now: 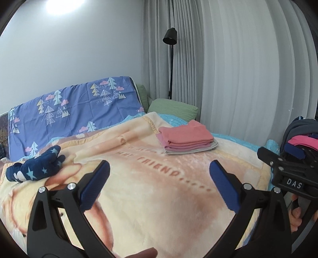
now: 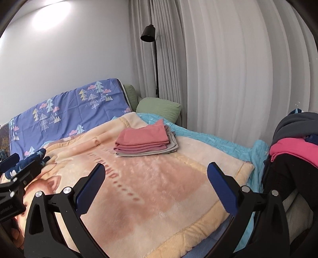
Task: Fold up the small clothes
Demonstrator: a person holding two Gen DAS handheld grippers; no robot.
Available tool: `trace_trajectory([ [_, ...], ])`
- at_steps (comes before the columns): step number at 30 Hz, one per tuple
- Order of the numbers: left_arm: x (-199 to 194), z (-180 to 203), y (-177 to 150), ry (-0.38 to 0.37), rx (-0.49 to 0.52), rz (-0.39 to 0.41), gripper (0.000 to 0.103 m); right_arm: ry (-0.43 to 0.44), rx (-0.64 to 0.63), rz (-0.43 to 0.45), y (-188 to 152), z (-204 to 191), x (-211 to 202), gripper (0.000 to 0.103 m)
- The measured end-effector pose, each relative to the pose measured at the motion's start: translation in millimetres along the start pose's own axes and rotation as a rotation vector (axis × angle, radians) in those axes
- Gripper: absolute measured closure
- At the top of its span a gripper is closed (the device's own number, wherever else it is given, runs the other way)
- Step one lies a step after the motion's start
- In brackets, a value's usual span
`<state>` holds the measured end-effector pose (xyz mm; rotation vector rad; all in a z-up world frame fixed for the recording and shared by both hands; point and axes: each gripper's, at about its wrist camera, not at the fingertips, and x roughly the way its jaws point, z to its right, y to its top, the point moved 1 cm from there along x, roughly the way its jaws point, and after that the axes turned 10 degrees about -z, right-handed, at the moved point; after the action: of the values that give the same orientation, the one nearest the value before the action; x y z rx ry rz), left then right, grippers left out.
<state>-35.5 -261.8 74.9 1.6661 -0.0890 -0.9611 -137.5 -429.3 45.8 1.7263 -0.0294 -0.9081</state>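
While both grippers hover empty with jaws wide, the crumpled navy star-print garment (image 1: 35,166) lies far left on the cream blanket (image 1: 151,198), nearer the left gripper (image 1: 159,186), long axis roughly crosswise. Centre-right sits the folded pink stack (image 1: 186,139). Right gripper (image 2: 157,186) is closest to the heaped clothes pile (image 2: 294,146); curtains (image 2: 228,69) behind.

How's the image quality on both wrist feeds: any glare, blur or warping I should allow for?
Left wrist view: ceiling-light glare blown out top left, curtains bowed by the fisheye, blanket soft and smeared near the lens. Right wrist view: milder wall glare, same bowing, folded stack reasonably sharp.
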Motion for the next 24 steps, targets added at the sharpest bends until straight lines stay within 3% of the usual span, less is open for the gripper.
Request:
trace_trajectory([
  [7, -7.7, -13.3, -19.2, -0.013, -0.032, -0.030, 0.002, 0.006, -0.034, -0.021, -5.7, -18.0, -7.0, 0.001],
  [12, -13.7, -21.0, -26.0, 0.084, -0.044, -0.018, 0.002, -0.001, -0.042, -0.031, -7.9, -26.8, -8.6, 0.001],
  [24, -11.7, -20.5, -32.6, 0.054, -0.020, -0.038, 0.002, -0.013, -0.051, -0.058, -12.7, -33.0, -3.8, 0.001],
])
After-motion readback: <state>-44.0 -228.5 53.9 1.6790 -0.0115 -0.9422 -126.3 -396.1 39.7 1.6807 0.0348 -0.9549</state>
